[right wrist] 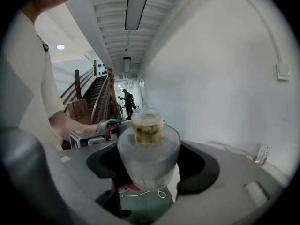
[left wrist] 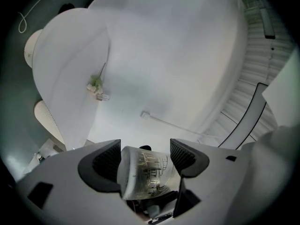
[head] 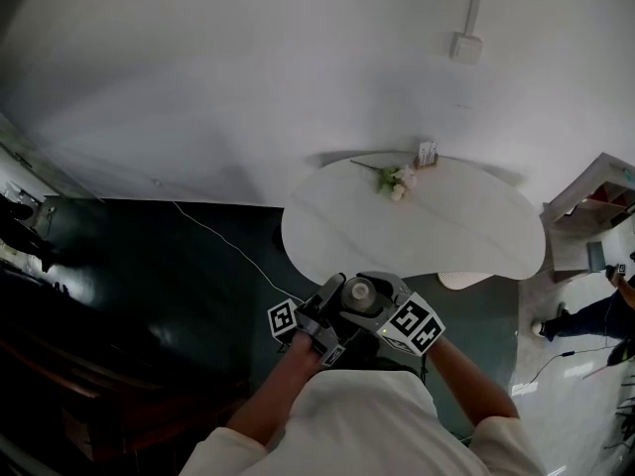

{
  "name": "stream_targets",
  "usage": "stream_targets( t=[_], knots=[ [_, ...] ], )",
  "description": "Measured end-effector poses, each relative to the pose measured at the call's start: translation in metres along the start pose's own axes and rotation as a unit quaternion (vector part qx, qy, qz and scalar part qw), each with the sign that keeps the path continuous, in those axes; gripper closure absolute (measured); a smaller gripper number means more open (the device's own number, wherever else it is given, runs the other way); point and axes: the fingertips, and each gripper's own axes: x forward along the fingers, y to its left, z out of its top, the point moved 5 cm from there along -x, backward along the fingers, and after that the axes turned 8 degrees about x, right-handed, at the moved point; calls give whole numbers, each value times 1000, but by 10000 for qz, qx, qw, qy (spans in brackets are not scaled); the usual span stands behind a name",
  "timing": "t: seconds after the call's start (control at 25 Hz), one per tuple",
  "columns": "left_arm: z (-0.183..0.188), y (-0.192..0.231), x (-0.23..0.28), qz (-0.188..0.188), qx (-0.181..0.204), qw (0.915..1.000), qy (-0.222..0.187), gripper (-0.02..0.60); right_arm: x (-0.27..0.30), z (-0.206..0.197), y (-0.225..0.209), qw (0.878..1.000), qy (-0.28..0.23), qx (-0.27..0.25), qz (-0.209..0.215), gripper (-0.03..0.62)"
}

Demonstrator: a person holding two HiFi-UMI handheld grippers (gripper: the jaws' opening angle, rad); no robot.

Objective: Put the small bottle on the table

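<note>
The small bottle (head: pixel 359 294) is frosted plastic with a yellowish cap (right wrist: pixel 146 125) and fine print on its side (left wrist: pixel 149 172). It hangs in the air in front of my chest, short of the white table (head: pixel 446 241). My left gripper (head: pixel 325 317) and right gripper (head: pixel 389 303) meet around it. In the left gripper view the left gripper (left wrist: pixel 143 153) has both ribbed pads against the bottle's printed body. In the right gripper view the right gripper (right wrist: pixel 149 162) is closed wide on the bottle's frosted body, with the cap pointing up.
A sprig of flowers (head: pixel 395 179) and a small card holder (head: pixel 428 153) lie at the table's far edge by the white wall. A pale round seat (head: pixel 466 279) sticks out under the near edge. A white cable (head: pixel 223 241) runs over the dark floor. A person (head: pixel 595 315) stands at right.
</note>
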Motion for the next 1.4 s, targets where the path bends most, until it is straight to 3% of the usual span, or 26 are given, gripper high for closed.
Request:
stream_targets(
  t=[0.12, 0.16, 0.24, 0.28, 0.32, 0.4, 0.44, 0.48, 1.0, 1.4],
  knots=[
    [2, 19, 5, 64, 99, 9999, -80, 267, -5, -1, -20, 9999, 65, -11, 146, 246],
    [2, 26, 2, 244, 91, 9995, -172, 267, -6, -1, -26, 9998, 74, -11, 200, 246],
    [1, 47, -18, 1120, -55, 9923, -532, 267, -8, -2, -38, 9995, 78, -1, 302, 246],
    [1, 59, -32, 1725, -171, 9819, -765, 267, -9, -3, -44, 9994, 78, 7, 348, 246],
    [1, 71, -45, 2355, -294, 9662, -1004, 267, -9, -4, -49, 9992, 83, 14, 389, 246],
    [2, 93, -68, 3435, -502, 9272, -1404, 267, -9, -8, -55, 9989, 109, 17, 448, 246],
    [3, 101, -74, 3774, -559, 9117, -1528, 267, -9, -9, -58, 9988, 126, 14, 468, 246],
    [4, 107, -77, 3944, -577, 9032, -1590, 267, -9, -10, -61, 9987, 142, 10, 486, 246],
    [41, 127, -85, 4117, -590, 8940, -1668, 267, 22, -5, -94, 9973, 314, 128, 657, 246],
    [115, 156, -108, 4282, -884, 8854, -1579, 267, 86, 9, -141, 9973, 393, 479, 407, 249]
  ],
)
